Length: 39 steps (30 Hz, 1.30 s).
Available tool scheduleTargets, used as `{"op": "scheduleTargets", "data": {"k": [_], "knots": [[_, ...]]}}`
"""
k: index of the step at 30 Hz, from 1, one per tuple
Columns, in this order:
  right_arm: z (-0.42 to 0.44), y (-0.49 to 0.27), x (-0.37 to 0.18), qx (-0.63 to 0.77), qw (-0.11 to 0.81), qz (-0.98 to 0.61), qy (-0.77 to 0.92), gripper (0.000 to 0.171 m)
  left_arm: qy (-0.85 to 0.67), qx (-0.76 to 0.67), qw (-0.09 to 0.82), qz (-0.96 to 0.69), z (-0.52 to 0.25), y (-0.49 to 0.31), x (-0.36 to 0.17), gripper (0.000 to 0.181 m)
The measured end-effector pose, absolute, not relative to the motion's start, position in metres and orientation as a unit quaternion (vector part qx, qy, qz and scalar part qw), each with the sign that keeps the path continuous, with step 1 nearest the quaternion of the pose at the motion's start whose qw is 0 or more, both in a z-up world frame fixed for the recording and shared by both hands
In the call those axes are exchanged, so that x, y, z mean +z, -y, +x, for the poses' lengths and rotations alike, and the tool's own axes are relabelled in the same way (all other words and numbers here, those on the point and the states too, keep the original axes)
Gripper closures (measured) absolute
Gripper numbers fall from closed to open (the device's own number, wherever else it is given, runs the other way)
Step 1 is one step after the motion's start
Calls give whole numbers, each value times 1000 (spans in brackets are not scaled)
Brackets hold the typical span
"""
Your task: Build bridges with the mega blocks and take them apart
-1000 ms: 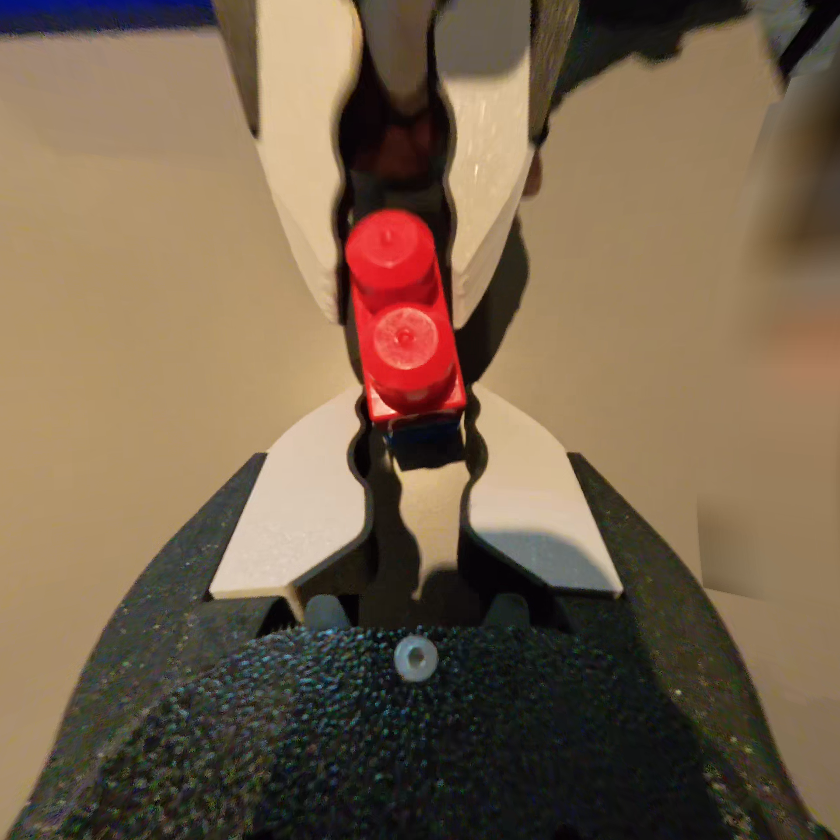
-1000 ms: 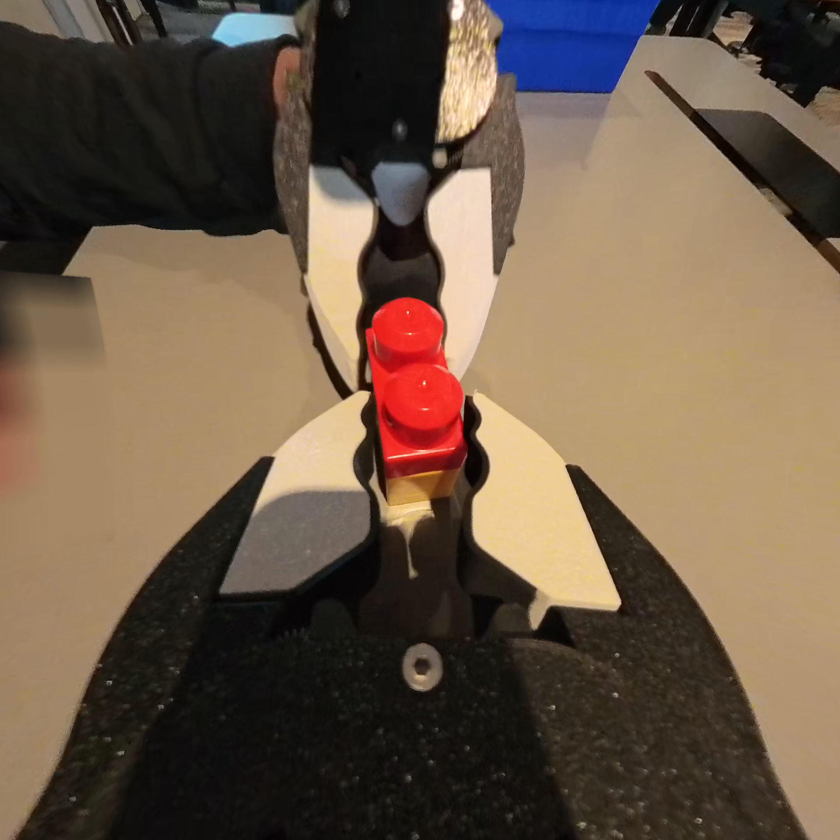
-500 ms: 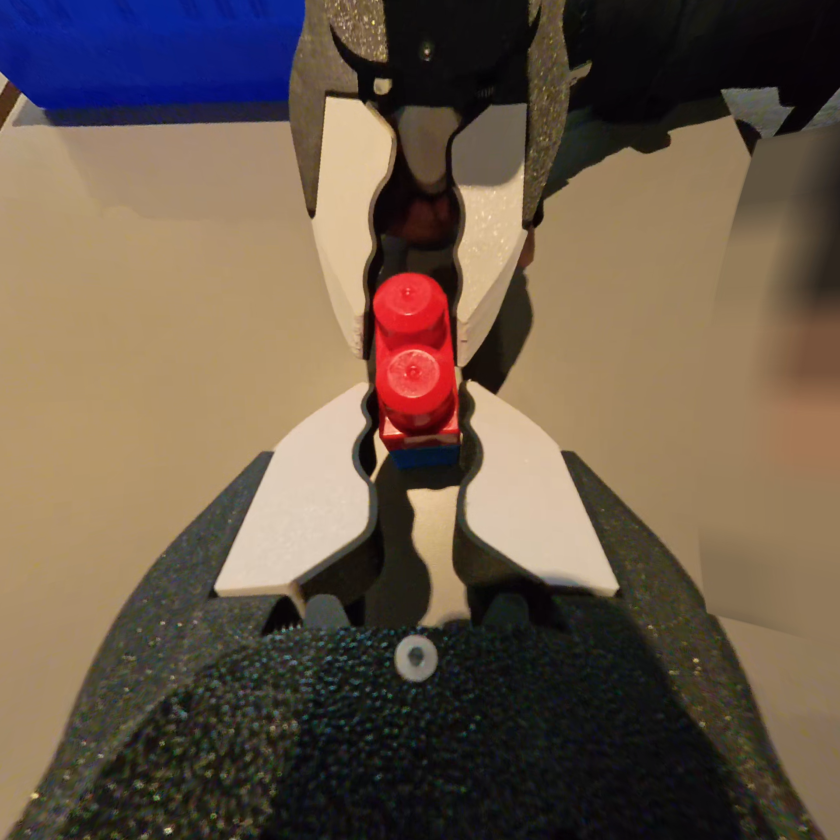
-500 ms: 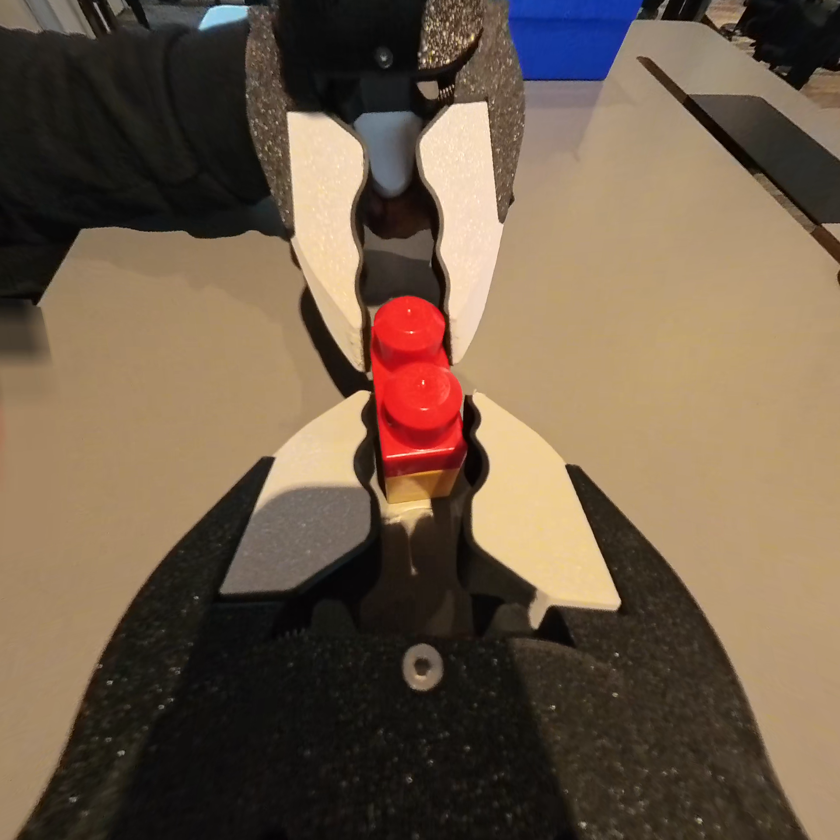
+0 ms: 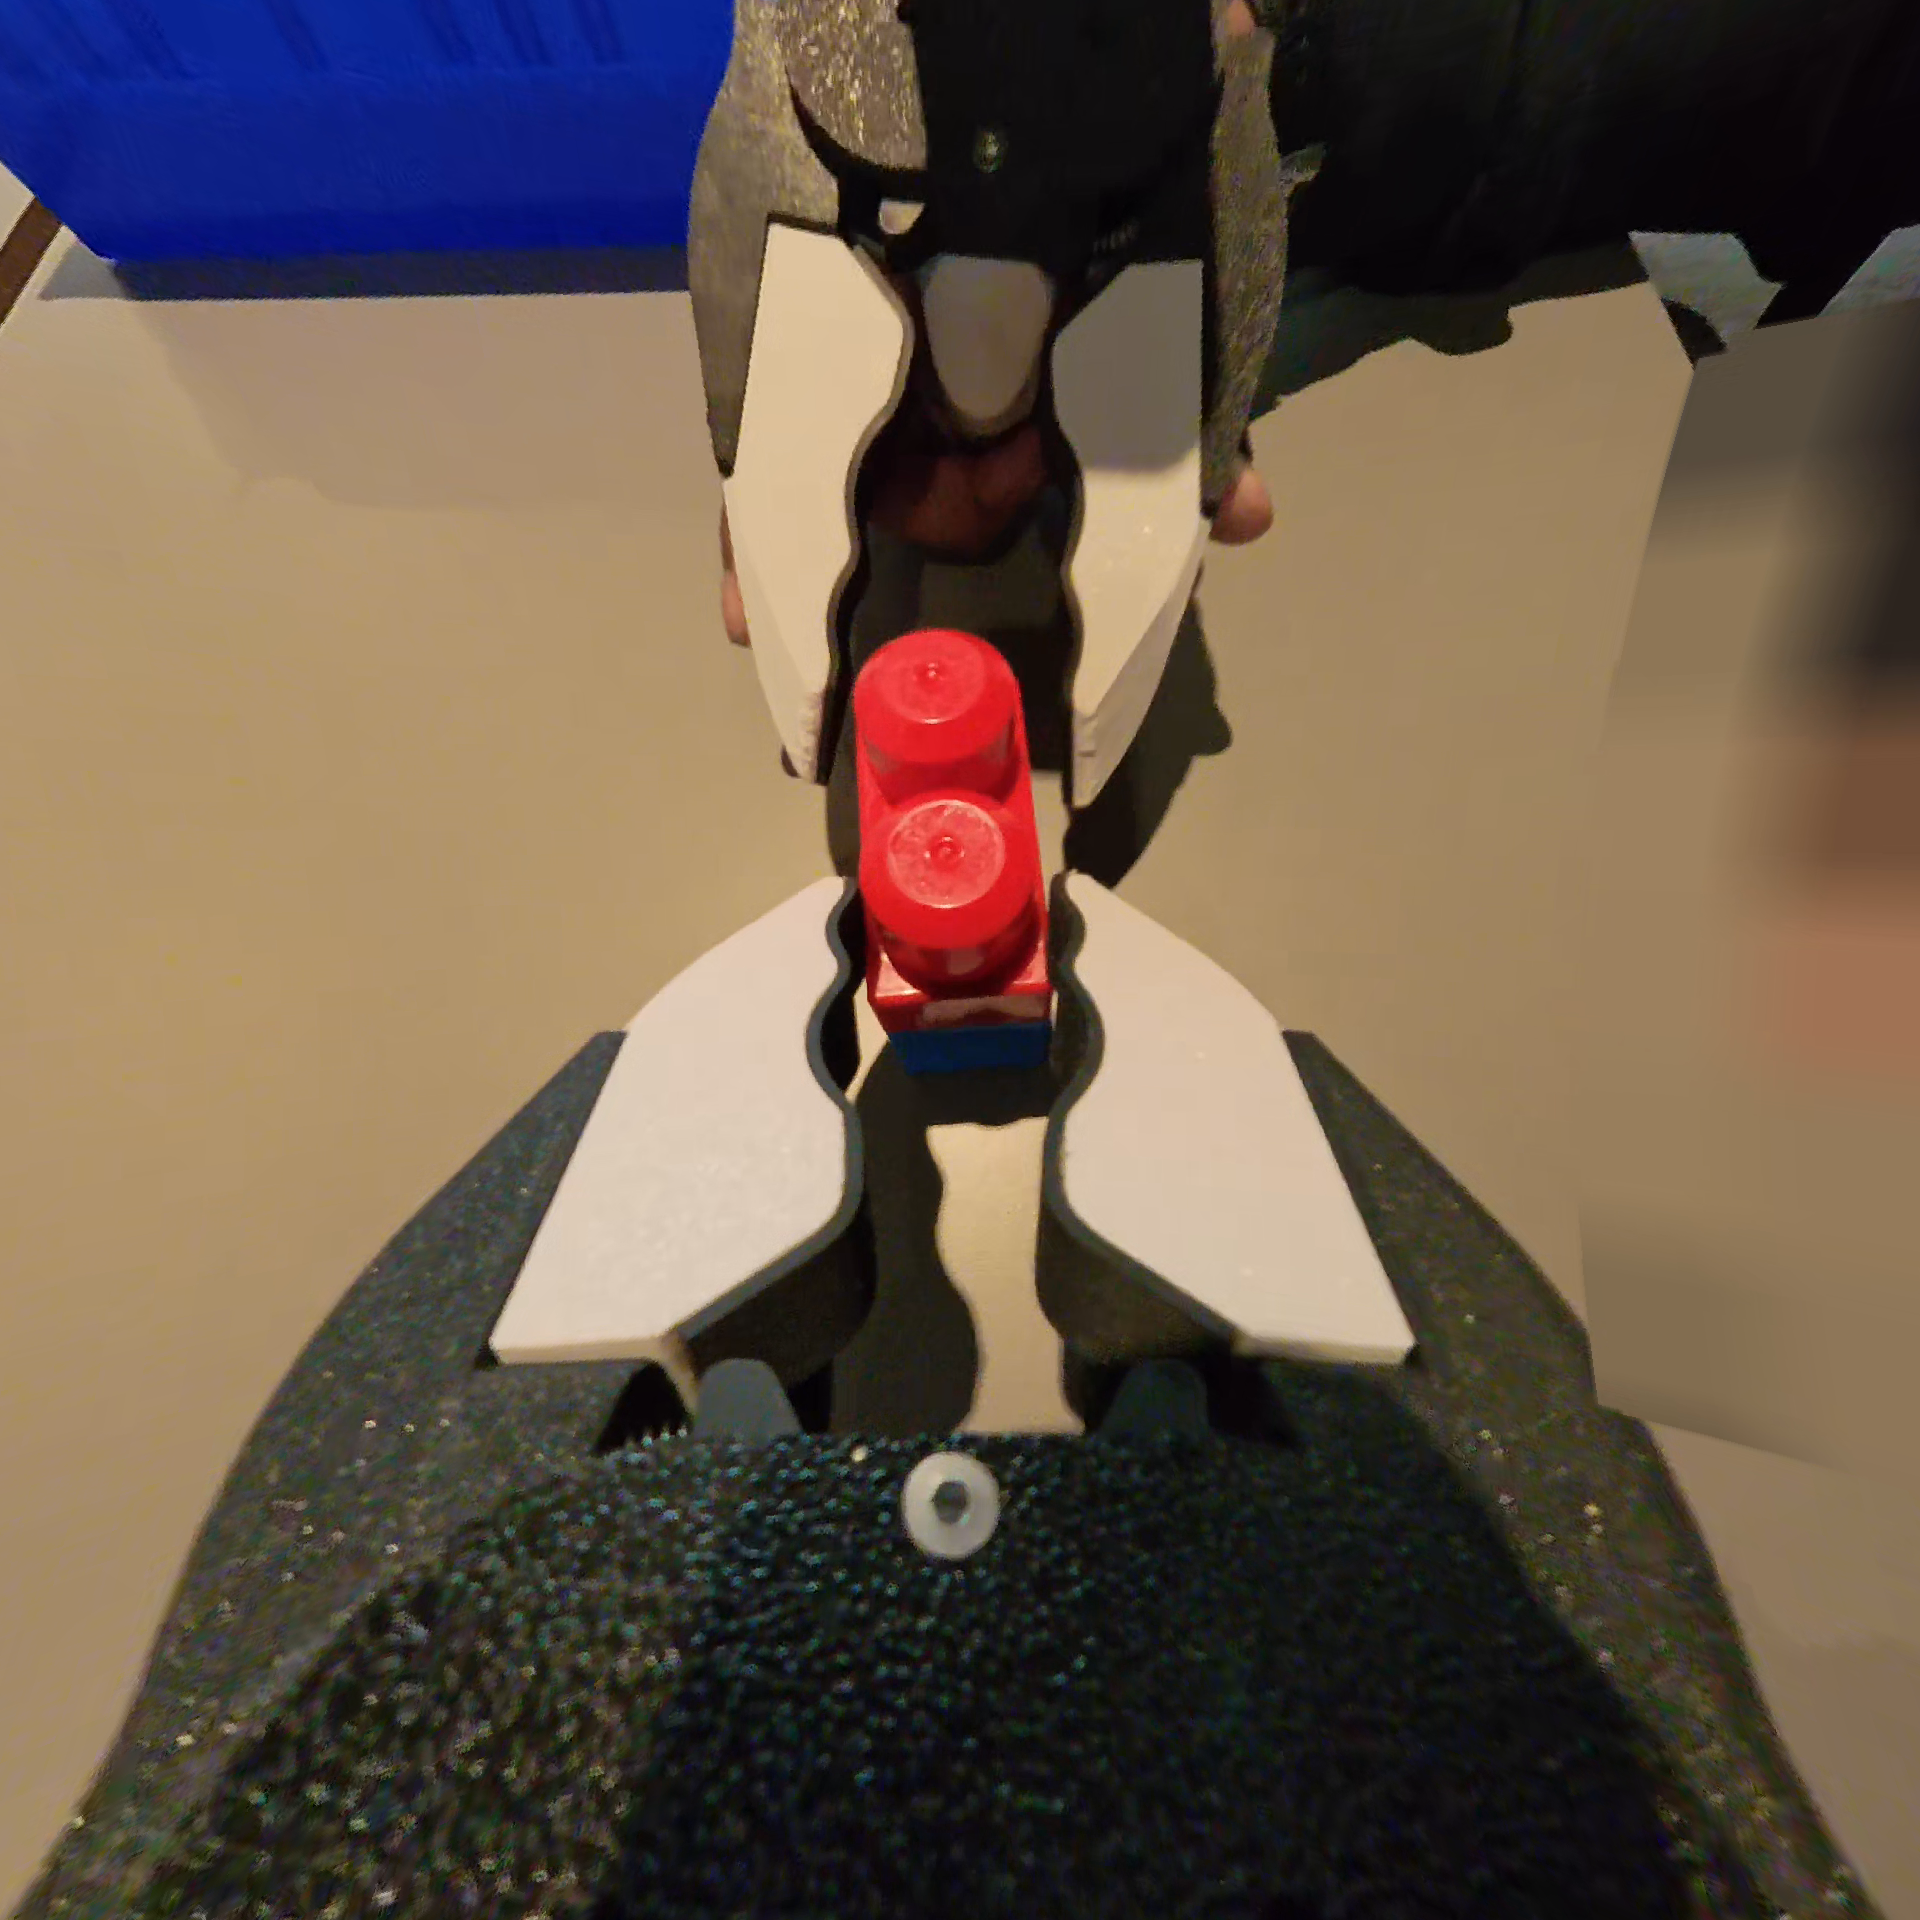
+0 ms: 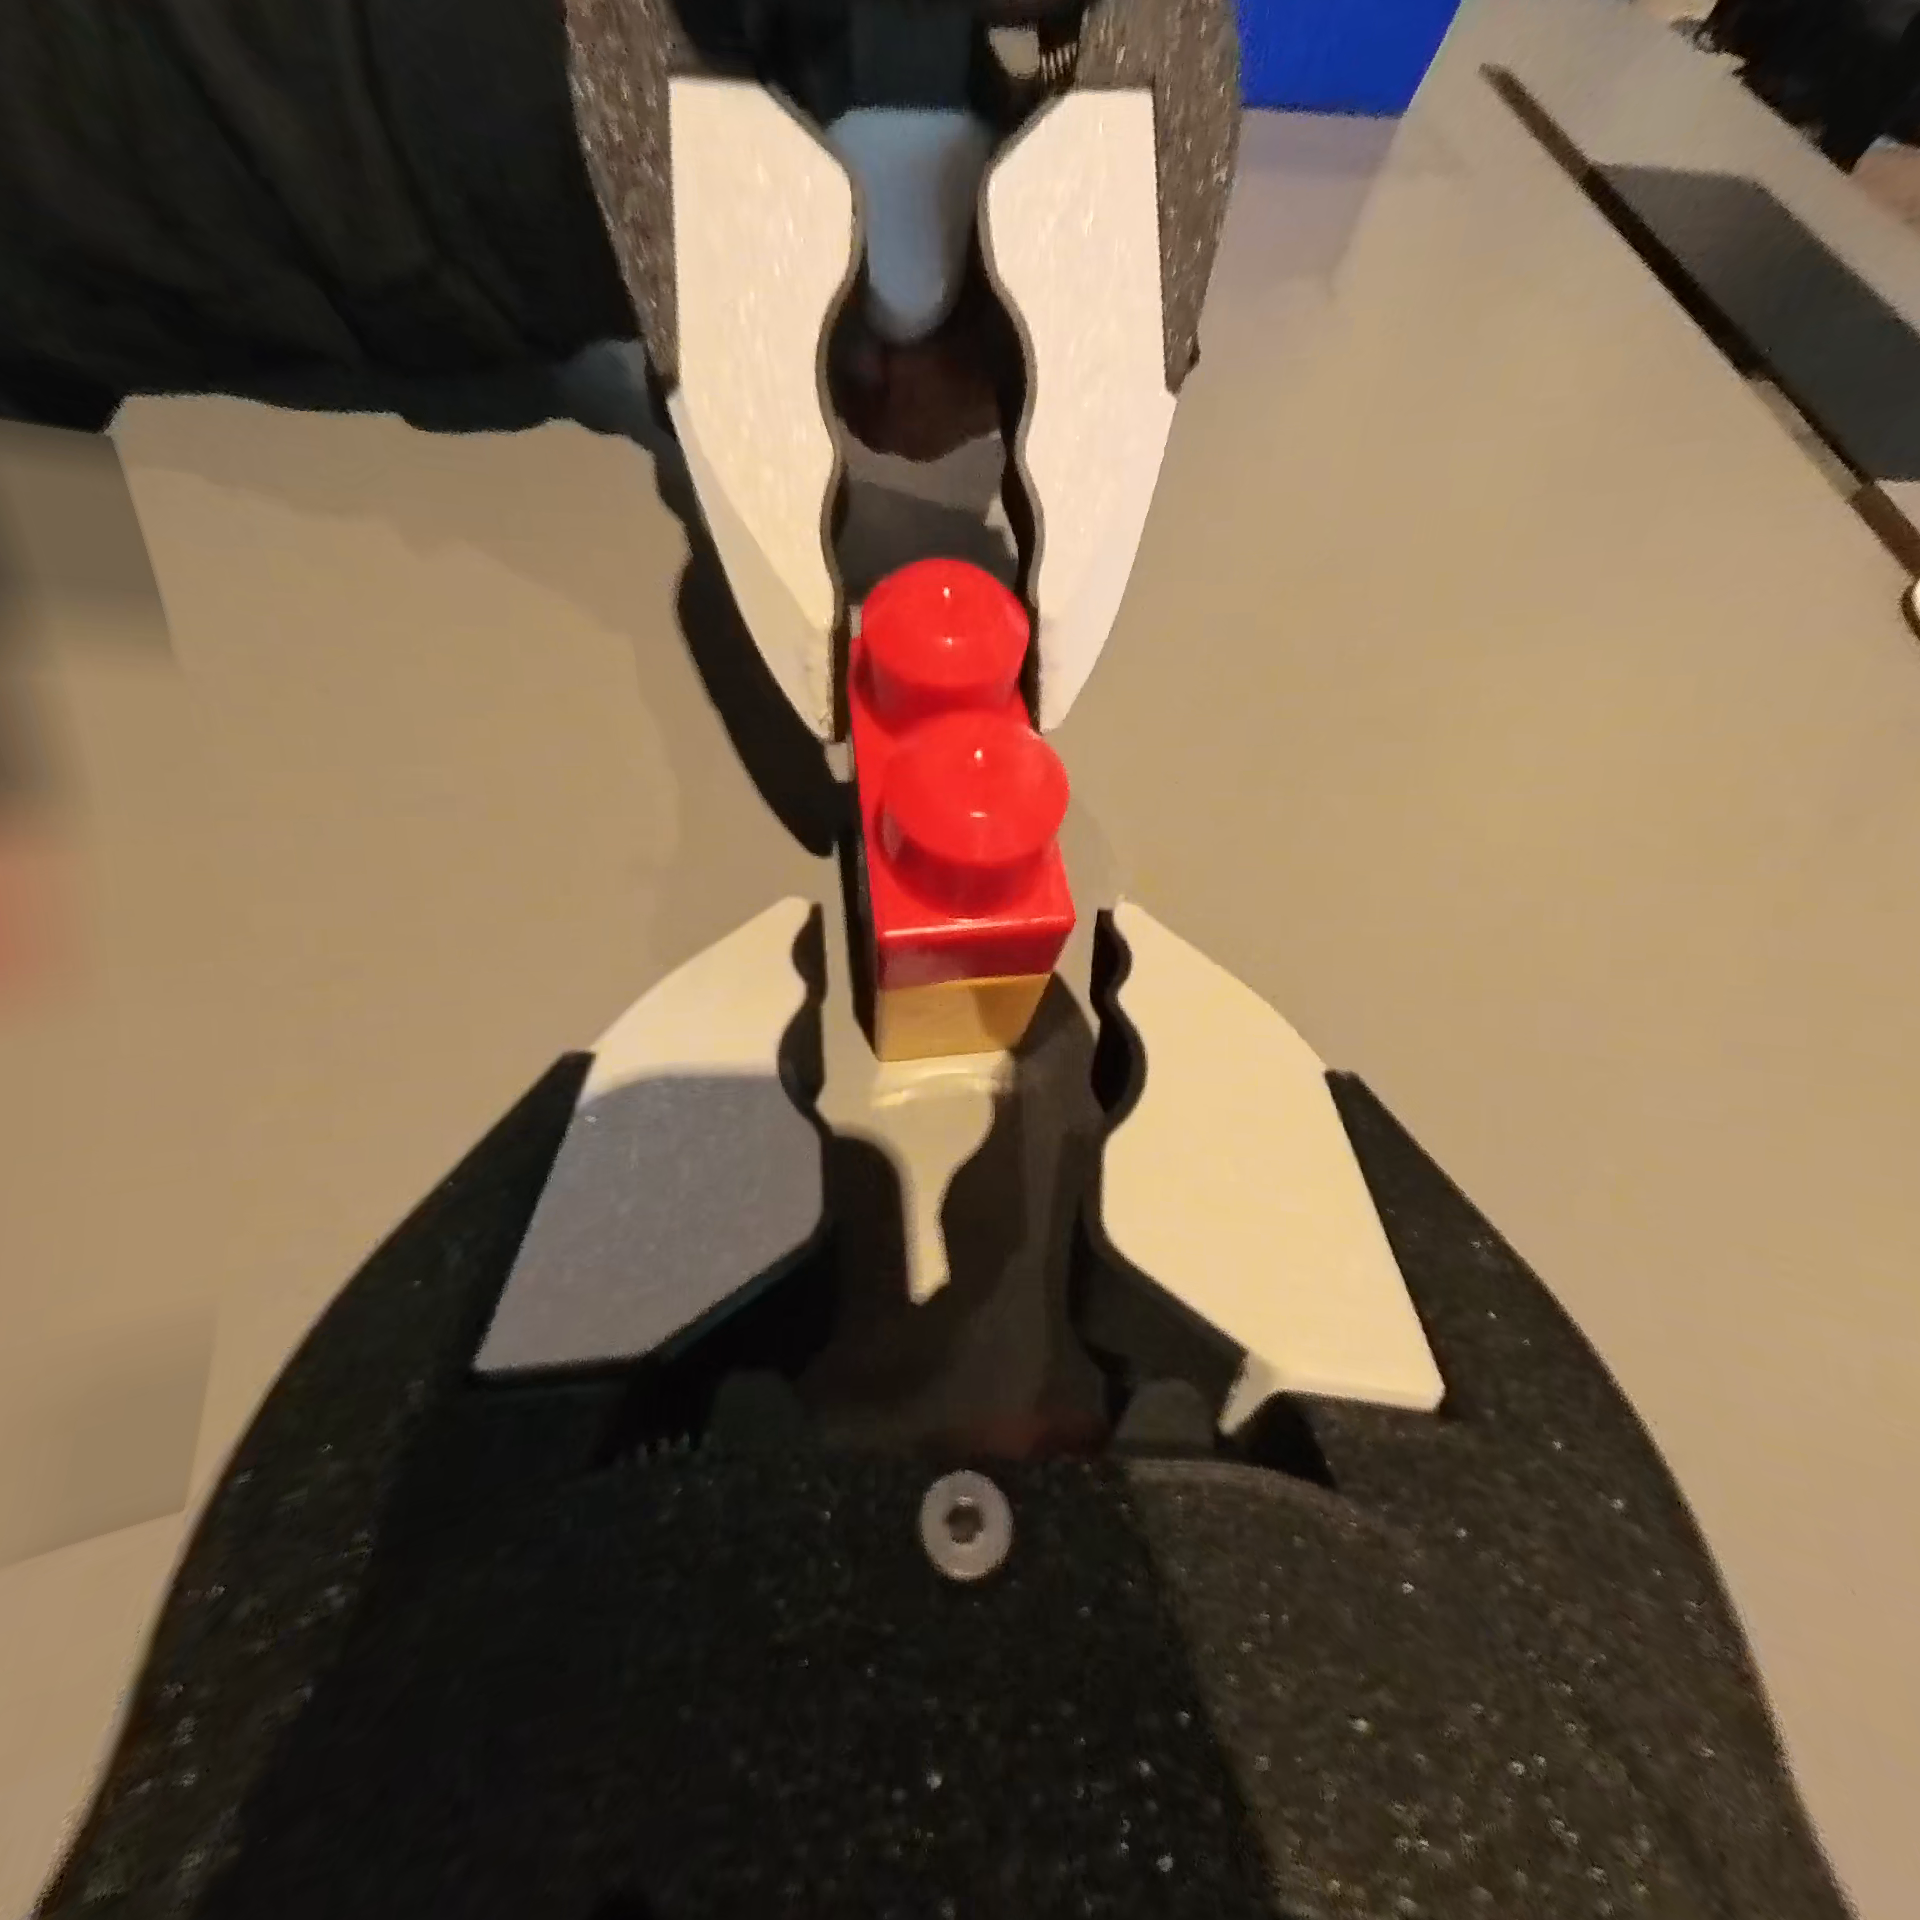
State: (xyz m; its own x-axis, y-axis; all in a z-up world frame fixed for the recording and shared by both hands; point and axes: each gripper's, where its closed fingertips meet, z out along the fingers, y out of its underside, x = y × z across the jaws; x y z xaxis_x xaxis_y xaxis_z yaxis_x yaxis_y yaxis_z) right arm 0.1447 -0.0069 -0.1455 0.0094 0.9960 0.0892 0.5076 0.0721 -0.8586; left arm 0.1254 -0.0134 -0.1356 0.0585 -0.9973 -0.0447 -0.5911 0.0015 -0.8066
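Observation:
A small bridge stands on the beige table: a red two-stud block (image 5: 945, 862) lies across a blue block (image 5: 971, 1044) at one end and a yellow block (image 6: 951, 1013) at the other. My left gripper (image 5: 951, 894) is shut on the red block at its blue end. My right gripper (image 6: 961, 914) faces it at the yellow end, slightly open, with a narrow gap between each finger and the red block (image 6: 956, 831). Each gripper also shows in the other's view, the right (image 5: 943, 784) and the left (image 6: 940, 717).
A blue bin (image 5: 364, 125) stands at the table's far edge and also shows in the right wrist view (image 6: 1340, 52). A dark slot (image 6: 1766, 291) runs along the table at the right. A person's dark sleeve (image 6: 260, 156) is behind the left gripper. My two grippers' fingertips are within a few centimetres of each other.
My right gripper's fingers have spread a little off the block's sides. The left gripper stays shut on the red block. The bridge is in the same place.

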Motion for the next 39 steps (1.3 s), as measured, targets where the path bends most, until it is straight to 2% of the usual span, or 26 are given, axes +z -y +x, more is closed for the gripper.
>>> {"op": "scheduleTargets", "data": {"k": [1,7,15,20,23,25,28,30,34,39], "knots": [[144,6,-150,312,372,-606,630,123,-618,-300,343,-640,125,14,-135,148],[140,5,-168,245,352,-621,656,132,-619,-303,347,-637,126,14,-135,148],[142,7,-166,262,345,-620,655,134,-621,-315,353,-625,126,14,-134,148],[149,6,-150,295,359,-616,636,135,-584,-373,419,-587,125,12,-100,148],[168,-1,-114,306,400,-607,615,135,-543,-403,469,-568,117,6,-72,148],[196,-14,-70,299,458,-595,589,135,-523,-405,493,-566,110,0,-63,149],[267,-51,-1,285,550,-593,515,135,-505,-394,509,-575,103,-10,-62,150],[329,-91,21,248,585,-628,449,135,-498,-389,511,-583,101,-15,-65,151],[439,-176,-8,223,556,-754,271,135,-497,-373,508,-596,101,-22,-74,152],[474,-227,-76,161,492,-833,198,134,-494,-366,504,-606,101,-26,-82,152]]}}
